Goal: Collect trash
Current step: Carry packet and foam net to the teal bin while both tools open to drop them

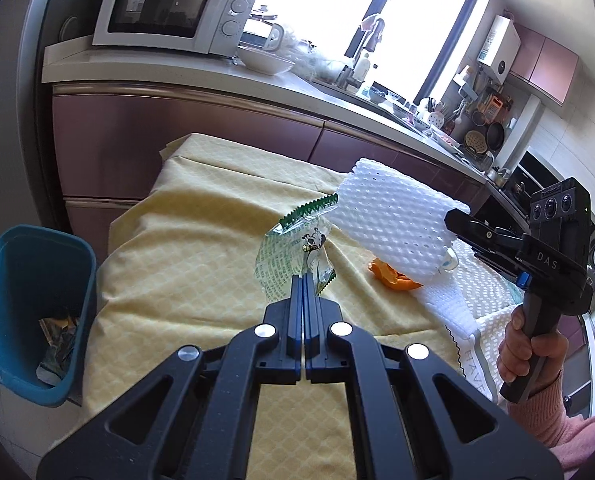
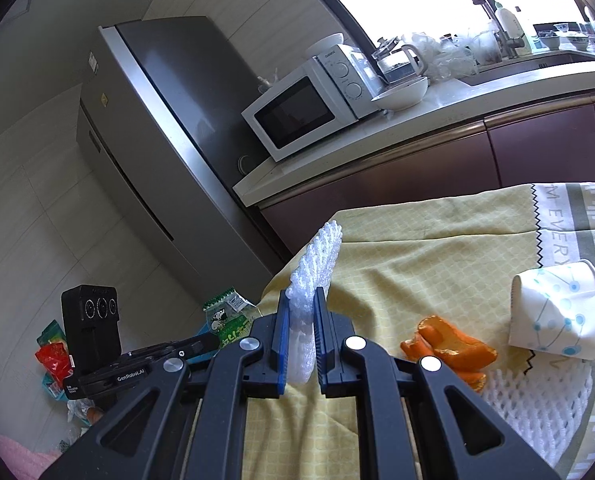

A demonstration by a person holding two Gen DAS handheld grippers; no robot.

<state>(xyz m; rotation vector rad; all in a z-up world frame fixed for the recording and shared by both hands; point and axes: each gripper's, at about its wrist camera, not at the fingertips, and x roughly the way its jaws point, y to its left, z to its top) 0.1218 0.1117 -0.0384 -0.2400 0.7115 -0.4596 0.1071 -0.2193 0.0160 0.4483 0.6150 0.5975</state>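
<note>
My left gripper (image 1: 303, 280) is shut on a clear green-printed wrapper (image 1: 293, 246) and holds it above the yellow tablecloth (image 1: 201, 280). My right gripper (image 2: 302, 300) is shut on a white foam fruit net (image 2: 317, 264), lifted above the table; the net also shows in the left wrist view (image 1: 397, 228), with the right gripper (image 1: 453, 220) at its edge. Orange peel (image 2: 449, 346) and a crushed paper cup (image 2: 557, 312) lie on the table. A blue bin (image 1: 29, 312) stands on the floor left of the table with trash inside.
Another white foam net (image 2: 537, 412) lies on the cloth near the peel. A counter with a microwave (image 1: 169, 12), bowl and sink runs behind the table. A fridge (image 2: 161, 140) stands to the left. Loose wrappers (image 2: 53, 356) show low at the left, behind my left gripper's handle.
</note>
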